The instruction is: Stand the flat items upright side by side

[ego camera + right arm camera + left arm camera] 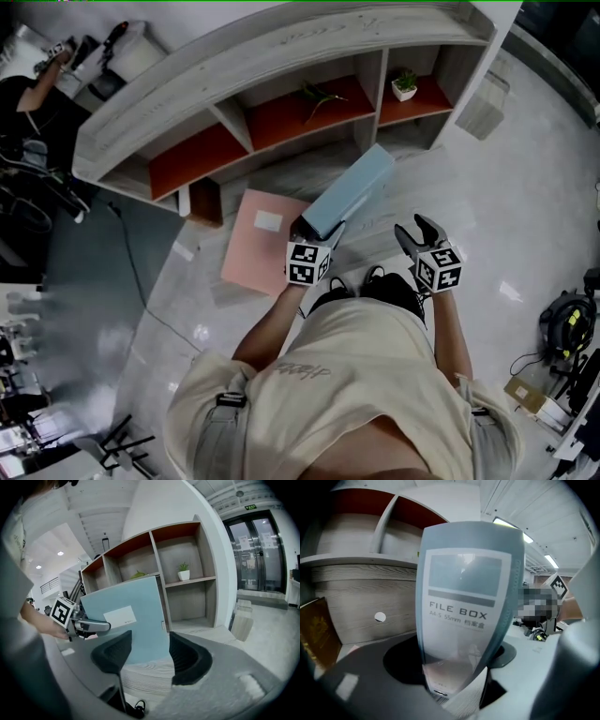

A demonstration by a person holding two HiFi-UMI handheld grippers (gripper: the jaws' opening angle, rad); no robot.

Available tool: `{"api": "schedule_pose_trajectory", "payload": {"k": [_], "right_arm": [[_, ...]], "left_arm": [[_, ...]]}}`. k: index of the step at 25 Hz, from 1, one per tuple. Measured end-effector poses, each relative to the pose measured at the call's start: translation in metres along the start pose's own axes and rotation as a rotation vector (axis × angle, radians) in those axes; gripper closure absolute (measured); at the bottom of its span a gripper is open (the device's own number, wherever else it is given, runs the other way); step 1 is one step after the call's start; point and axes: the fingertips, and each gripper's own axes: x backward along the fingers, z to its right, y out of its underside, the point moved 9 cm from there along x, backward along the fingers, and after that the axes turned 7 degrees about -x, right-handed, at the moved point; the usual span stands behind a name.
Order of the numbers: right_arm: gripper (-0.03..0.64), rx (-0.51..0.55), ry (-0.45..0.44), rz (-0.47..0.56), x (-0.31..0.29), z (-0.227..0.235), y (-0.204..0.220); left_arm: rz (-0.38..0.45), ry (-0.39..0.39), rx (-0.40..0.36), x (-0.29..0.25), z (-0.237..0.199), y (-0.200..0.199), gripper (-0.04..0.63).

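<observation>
- My left gripper [317,232]: jaws clamped on the blue box [349,192] at its near end.
- Blue box: on edge on the bottom ledge of the shelf [281,56], just beside the pink box [261,242], which lies flat.
- My right gripper [419,234]: jaws apart, nothing between them, near the blue box but clear of it.
</observation>
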Motion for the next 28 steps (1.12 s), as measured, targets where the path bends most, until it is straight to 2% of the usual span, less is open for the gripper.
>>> {"api": "schedule_pose_trajectory", "payload": {"k": [3,9,14,18,23,28], "right_arm": [[0.367,0.012,-0.005,0.003,-0.003,0.005,-0.001],[0.365,0.023,-0.099,-0.031,-0.018,0.028,-0.012],[0.371,0.081,-0.174,-0.064,-0.029,0.061,-0.024],[0.37,0.152,-0.261,-0.097,-0.042,0.084,-0.029],[0.37,0.175,-0.347,-0.124,-0.055,0.097,-0.027],[0.371,0.143,-0.381,-0.148,-0.067,0.105,-0.025]], "left_arm": [[-0.001,-0.07,0.032,0.0,0.002,-0.001,0.232],[-0.011,-0.222,0.107,-0.001,0.013,-0.001,0.232],[0.013,-0.365,0.149,-0.007,0.027,-0.007,0.235],[0.05,-0.471,0.148,-0.015,0.038,-0.01,0.238],[0.037,-0.56,0.194,-0.024,0.048,-0.013,0.238],[0.018,-0.61,0.238,-0.042,0.048,-0.024,0.238]]}}
